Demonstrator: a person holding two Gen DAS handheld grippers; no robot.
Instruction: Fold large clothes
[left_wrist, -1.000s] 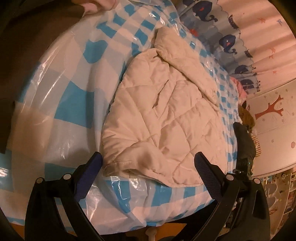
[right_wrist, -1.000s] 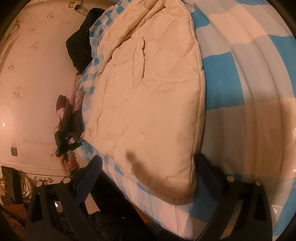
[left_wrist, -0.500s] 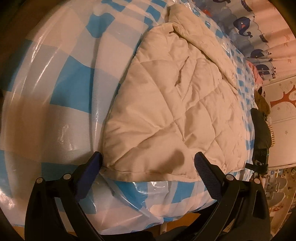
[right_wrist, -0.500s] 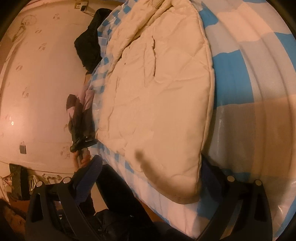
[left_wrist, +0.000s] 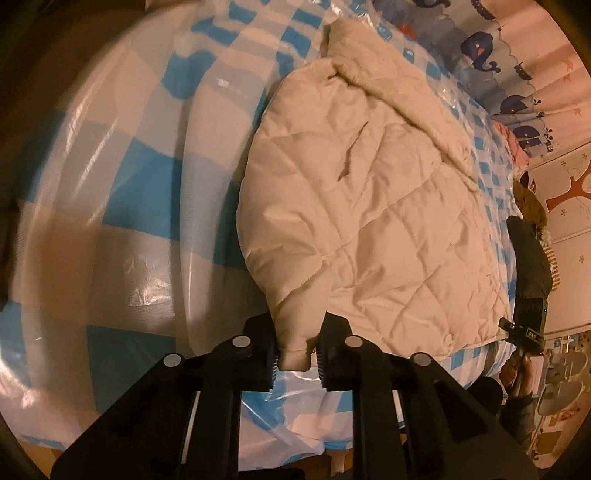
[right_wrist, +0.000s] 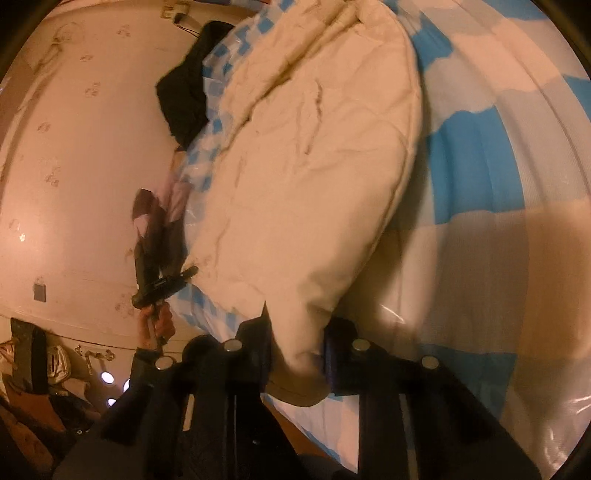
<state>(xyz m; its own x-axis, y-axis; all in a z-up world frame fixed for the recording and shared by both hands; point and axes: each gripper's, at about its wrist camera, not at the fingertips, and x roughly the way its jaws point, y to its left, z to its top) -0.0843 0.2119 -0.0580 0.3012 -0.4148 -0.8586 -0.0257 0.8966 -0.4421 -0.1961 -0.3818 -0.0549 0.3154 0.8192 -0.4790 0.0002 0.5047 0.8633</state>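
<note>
A cream quilted jacket (left_wrist: 369, 206) lies spread on a bed with a blue-and-white checked plastic cover (left_wrist: 122, 177). My left gripper (left_wrist: 295, 354) is shut on the jacket's near left hem corner, which bunches between the fingers. In the right wrist view the same jacket (right_wrist: 314, 166) shows, and my right gripper (right_wrist: 297, 350) is shut on its near right hem corner. The left gripper (right_wrist: 162, 284), held in a hand, also shows at the bed's edge in the right wrist view.
Dark clothes (right_wrist: 184, 99) and a pinkish garment (right_wrist: 155, 214) lie at the bed's far side by the wall. A whale-print curtain (left_wrist: 480, 48) hangs behind the bed. Clutter and shoes (right_wrist: 33, 354) sit on the floor.
Both grippers moved in to the jacket's near hem and closed on its two corners; earlier both were open and short of the hem.
</note>
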